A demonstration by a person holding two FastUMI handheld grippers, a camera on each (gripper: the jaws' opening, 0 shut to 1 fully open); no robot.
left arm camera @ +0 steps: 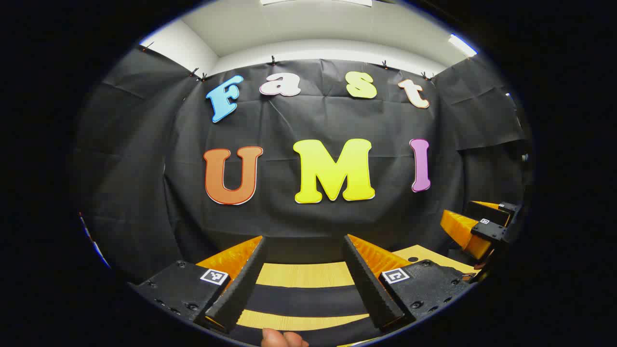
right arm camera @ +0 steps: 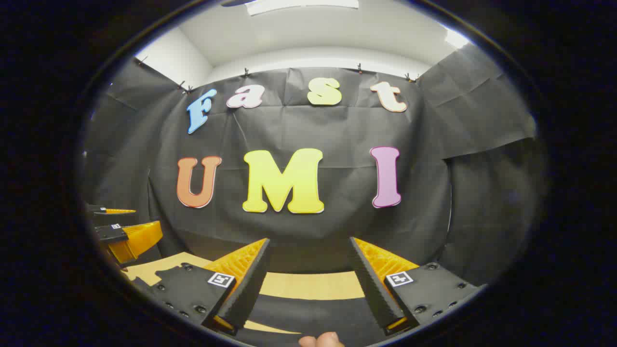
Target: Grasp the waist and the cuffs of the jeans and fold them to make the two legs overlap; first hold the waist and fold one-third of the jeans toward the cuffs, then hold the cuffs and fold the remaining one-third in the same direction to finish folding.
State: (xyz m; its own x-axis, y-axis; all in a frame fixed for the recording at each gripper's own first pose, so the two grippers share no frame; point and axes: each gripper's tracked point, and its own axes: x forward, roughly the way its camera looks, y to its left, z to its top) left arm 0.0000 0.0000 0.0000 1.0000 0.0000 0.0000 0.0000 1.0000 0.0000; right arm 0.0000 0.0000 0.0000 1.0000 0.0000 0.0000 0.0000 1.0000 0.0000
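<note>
Dark cloth, apparently the jeans (left arm camera: 303, 300), lies in flat bands across the wooden table (left arm camera: 303, 274) just below my left gripper (left arm camera: 303, 241), which is open with nothing between its fingers. Off to its right my right gripper (left arm camera: 470, 217) hovers over the table edge. In the right gripper view the same dark cloth (right arm camera: 313, 315) spreads under my right gripper (right arm camera: 309, 240), also open and empty above the table (right arm camera: 313, 285). My left gripper (right arm camera: 144, 218) shows at the far left. Waist and cuffs cannot be told apart here.
The booth's black cloth wall (left arm camera: 308, 212) stands close behind the table's far edge. A person's fingertip (left arm camera: 282, 338) pokes in at the bottom of the left gripper view, and another fingertip (right arm camera: 323, 340) at the bottom of the right gripper view.
</note>
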